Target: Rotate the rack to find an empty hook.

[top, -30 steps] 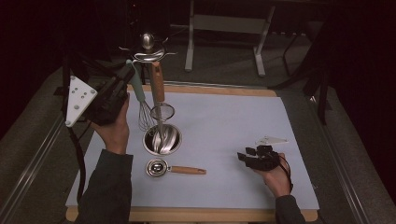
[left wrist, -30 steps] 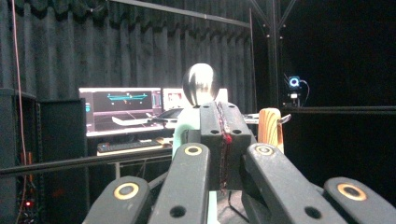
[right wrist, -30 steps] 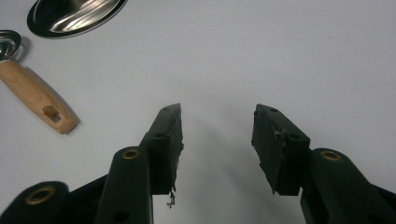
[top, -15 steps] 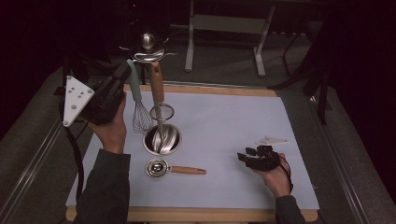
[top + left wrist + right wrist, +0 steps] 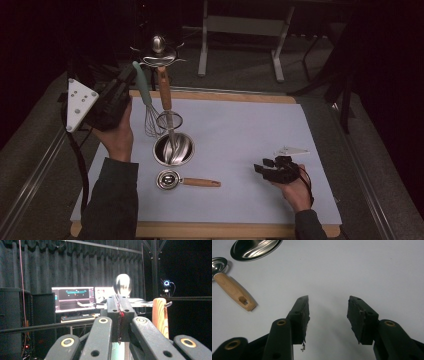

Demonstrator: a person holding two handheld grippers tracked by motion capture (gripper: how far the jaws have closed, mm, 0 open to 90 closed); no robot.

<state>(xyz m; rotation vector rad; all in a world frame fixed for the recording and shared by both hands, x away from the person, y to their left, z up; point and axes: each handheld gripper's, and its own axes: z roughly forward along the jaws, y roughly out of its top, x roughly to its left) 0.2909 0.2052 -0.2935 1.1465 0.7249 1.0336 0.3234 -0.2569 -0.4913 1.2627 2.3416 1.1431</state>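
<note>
nothing has shifted in the last second: left gripper (image 5: pixel 131 80) stays clamped on the whisk (image 5: pixel 148 111) at upper left, lifted beside the bowl (image 5: pixel 173 149); right gripper (image 5: pixel 328 315) rests, jaws apart.

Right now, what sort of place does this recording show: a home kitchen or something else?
Probably a lab or studio set up for recording, not a kitchen. Dark curtains hang behind lit monitors, a small camera glows on a stand, and the utensils sit on a plain white mat on a table.
</note>
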